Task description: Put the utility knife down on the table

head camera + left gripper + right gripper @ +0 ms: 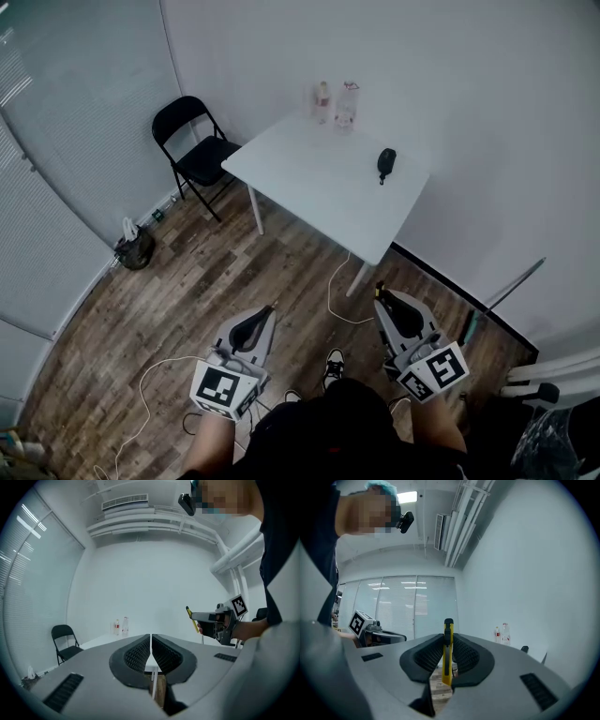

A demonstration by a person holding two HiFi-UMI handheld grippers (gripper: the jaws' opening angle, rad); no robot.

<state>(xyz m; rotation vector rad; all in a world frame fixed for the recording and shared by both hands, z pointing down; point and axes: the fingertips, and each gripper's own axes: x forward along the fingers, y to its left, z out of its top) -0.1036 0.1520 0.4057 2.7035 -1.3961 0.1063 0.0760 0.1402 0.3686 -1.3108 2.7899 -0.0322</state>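
Observation:
A yellow utility knife [448,651] stands upright between the jaws of my right gripper [448,665], which is shut on it. In the left gripper view the knife [192,619] sticks out of the right gripper [199,617], held in the air. In the head view the right gripper [382,298] hovers over the wooden floor, short of the white table [319,183]. My left gripper [269,311] is level with it on the left. Its jaws [151,651] are pressed together with nothing between them.
Two bottles [322,101] [346,103] stand at the table's far edge, and a small black object [385,162] lies near its right side. A black folding chair [197,150] stands left of the table. A dark bag [134,248] and a white cable [337,291] lie on the floor.

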